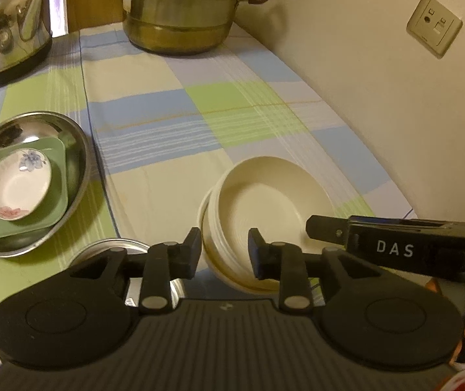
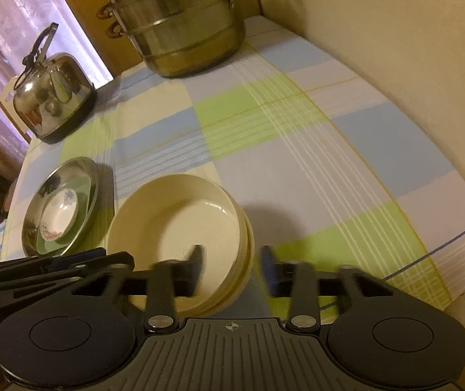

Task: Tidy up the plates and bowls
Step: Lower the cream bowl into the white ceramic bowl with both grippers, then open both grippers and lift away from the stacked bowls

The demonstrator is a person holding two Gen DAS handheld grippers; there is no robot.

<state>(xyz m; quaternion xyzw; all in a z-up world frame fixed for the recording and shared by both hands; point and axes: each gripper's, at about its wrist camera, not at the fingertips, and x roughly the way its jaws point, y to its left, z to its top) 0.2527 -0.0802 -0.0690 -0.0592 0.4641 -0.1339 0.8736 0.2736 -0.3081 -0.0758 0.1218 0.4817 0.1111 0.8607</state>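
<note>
Left wrist view first: the left tool (image 1: 224,247) straddles the near-left rim of the cream bowl stack (image 1: 265,202), one pad outside the wall and one inside over the bowl floor. Jaws are apart, and there's daylight on both sides of the rim, so nothing looks clamped. The stack sits dead ahead and slightly right of this tool, touching nothing else, on the checked cloth of the worktop (image 1: 167,97). The right tool (image 1: 330,231) pokes in from the right side, its tip just at the stack's right rim. Off to the left of the tool, well apart from the stack, there's a steel basin (image 1: 79,169) holding a green square plate (image 1: 56,202) with a floral dish (image 1: 17,189) on top. A small steel dish (image 1: 115,246) peeks out right under the left finger.

Right wrist view: same deal mirrored. That right tool straddles the stack's right rim, jaws wide apart and blurry, not pressing on it. Stack lies ahead and to the left here.

So my read is both tools are equally close, one on each side of the stack, and the next move hinges on that basin sitting off to the left of it.
</note>
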